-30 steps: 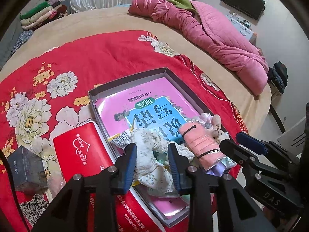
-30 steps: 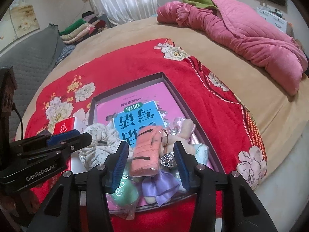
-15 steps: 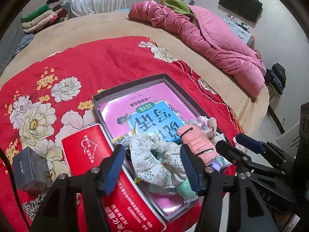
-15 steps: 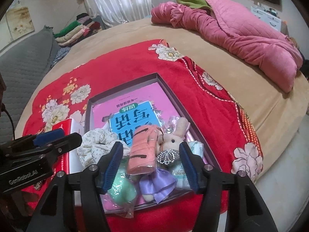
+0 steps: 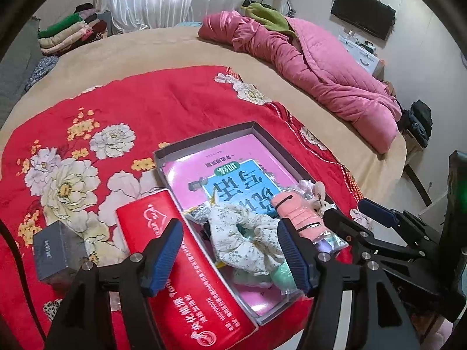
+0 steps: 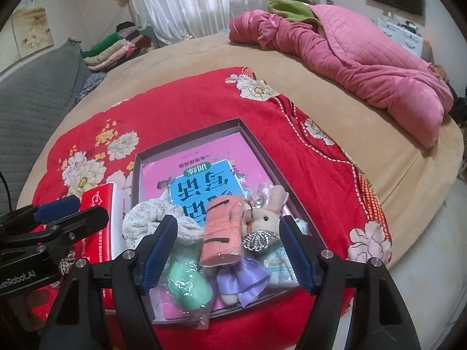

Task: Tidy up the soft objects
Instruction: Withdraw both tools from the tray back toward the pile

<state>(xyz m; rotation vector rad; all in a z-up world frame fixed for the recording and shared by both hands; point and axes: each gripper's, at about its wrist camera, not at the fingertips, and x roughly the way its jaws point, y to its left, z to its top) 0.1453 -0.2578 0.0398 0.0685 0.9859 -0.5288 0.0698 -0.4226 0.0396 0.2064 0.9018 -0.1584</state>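
Over the shallow box, at six o'clock of its pink book, lie the soft things: floral scrunchie, pink doll jacket, plush bunny. Left gripper opening, jaws spread astride the scrunchie, pinching nothing; right gripper opening likewise, bracketing the jacket without contact. Looks like release, items settled inside.

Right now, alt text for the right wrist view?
Right claw, jaws opening and gripping nothing, hovers over a box on a red floral blanket. The box holds a scrunchie, pink doll jacket, bunny toy and book.
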